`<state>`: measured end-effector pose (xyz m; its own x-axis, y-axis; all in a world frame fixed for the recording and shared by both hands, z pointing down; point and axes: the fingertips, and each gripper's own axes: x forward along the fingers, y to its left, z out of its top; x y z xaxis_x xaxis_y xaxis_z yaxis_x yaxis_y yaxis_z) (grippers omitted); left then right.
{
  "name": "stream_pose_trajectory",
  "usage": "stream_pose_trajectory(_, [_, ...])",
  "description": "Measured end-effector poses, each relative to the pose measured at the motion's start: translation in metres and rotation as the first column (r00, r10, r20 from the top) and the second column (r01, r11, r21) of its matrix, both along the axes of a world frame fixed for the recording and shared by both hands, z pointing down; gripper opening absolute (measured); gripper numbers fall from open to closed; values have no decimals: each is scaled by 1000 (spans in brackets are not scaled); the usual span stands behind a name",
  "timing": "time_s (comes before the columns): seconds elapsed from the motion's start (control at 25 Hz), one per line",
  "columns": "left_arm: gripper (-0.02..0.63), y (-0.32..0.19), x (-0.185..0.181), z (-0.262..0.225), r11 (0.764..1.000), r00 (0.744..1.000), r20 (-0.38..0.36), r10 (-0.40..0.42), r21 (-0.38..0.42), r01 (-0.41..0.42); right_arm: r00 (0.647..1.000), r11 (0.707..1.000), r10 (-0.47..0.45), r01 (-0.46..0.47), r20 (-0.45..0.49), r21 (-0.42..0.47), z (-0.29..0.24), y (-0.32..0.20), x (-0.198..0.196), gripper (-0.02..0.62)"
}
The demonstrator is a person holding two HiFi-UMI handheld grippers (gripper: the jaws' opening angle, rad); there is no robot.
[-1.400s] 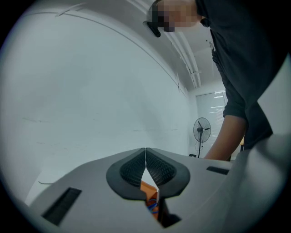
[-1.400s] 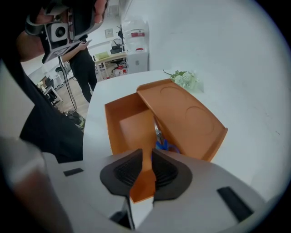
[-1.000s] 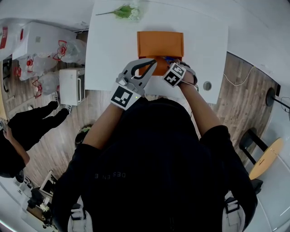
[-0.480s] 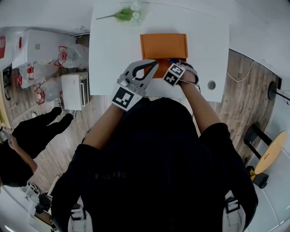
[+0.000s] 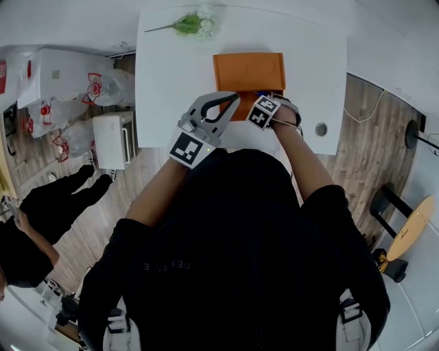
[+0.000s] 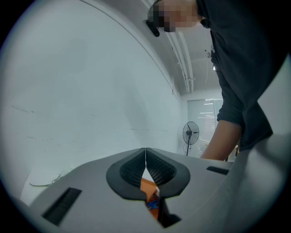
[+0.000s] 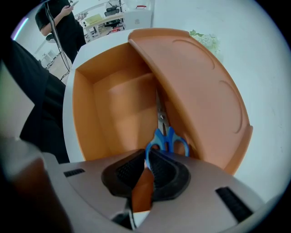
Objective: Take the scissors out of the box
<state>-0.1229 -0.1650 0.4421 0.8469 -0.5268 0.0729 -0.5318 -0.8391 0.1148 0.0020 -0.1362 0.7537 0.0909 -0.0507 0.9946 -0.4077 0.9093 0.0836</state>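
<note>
An orange box (image 5: 248,68) lies on the white table (image 5: 171,75). In the right gripper view the box (image 7: 113,100) stands open, its lid (image 7: 200,86) leaning at the right. Blue-handled scissors (image 7: 167,138) lie inside by the lid, blades pointing away into the gap. My right gripper (image 7: 146,160) is shut on the scissors' left handle loop. From above, the right gripper (image 5: 264,99) sits at the box's near edge, with a bit of blue by it. My left gripper (image 5: 231,100) hovers beside it, tilted upward, jaws shut and holding nothing (image 6: 145,159).
A green flower sprig (image 5: 193,18) lies at the table's far edge. A round grommet (image 5: 320,129) sits near the right front corner. White bags (image 5: 62,75) and a white case (image 5: 110,139) stand on the floor at left, next to a person in black (image 5: 41,199).
Both grippers stay at the box's near edge; only the head view has shifted slightly.
</note>
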Motion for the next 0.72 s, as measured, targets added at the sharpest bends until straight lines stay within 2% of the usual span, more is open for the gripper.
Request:
stream_pose_trajectory(0.2, [20, 0, -1, 0, 1000, 1000, 6, -13, -4, 13, 999, 1000, -5, 6, 42, -27, -3, 1, -1, 34])
stream_pose_trajectory(0.4, [20, 1, -3, 1, 999, 999, 3, -36, -16, 36, 988, 998, 54, -48, 143, -44, -17, 13, -6, 32])
stream_pose_trajectory(0.72, [20, 4, 1, 5, 998, 998, 9, -58, -21, 58, 928, 982, 172, -134, 330, -134, -46, 29, -19, 32])
